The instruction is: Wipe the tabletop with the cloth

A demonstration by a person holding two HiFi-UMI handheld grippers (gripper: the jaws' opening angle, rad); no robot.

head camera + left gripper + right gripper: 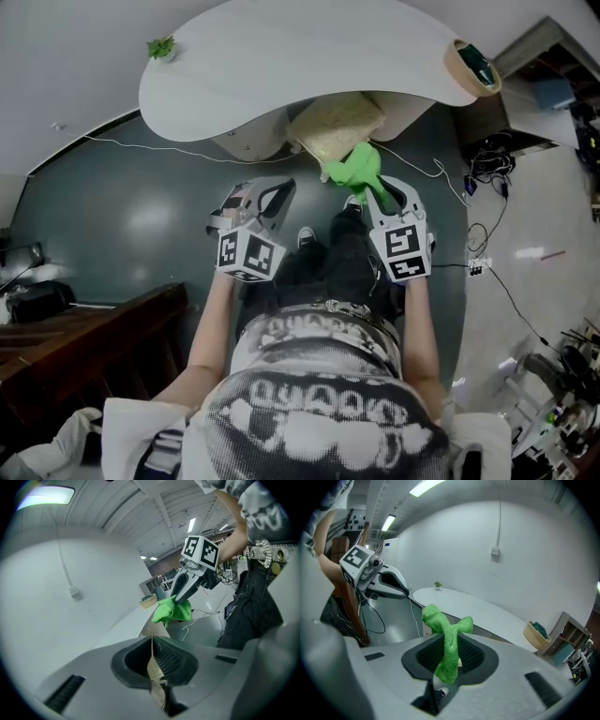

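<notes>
Gripping the green cloth (447, 641) between its closed jaws, the right gripper (373, 192) holds it in the air, just short of the white tabletop (300, 56). Jaws of the left gripper (267, 195) are pressed together, empty.

Bright green cloth (446, 641), fuzzy, bunched into a twisted wad. Pinched between the fingers (473, 657) of the right gripper (375, 192); two rounded lobes poking up past them, a thicker tail drooping below. Held up in the air, clear of the tabletop (300, 56), just short of its near edge in the head view. White, smooth tabletop, long, with a curved outline and rounded ends, stretching away beyond the cloth. No contact between the two.
</notes>
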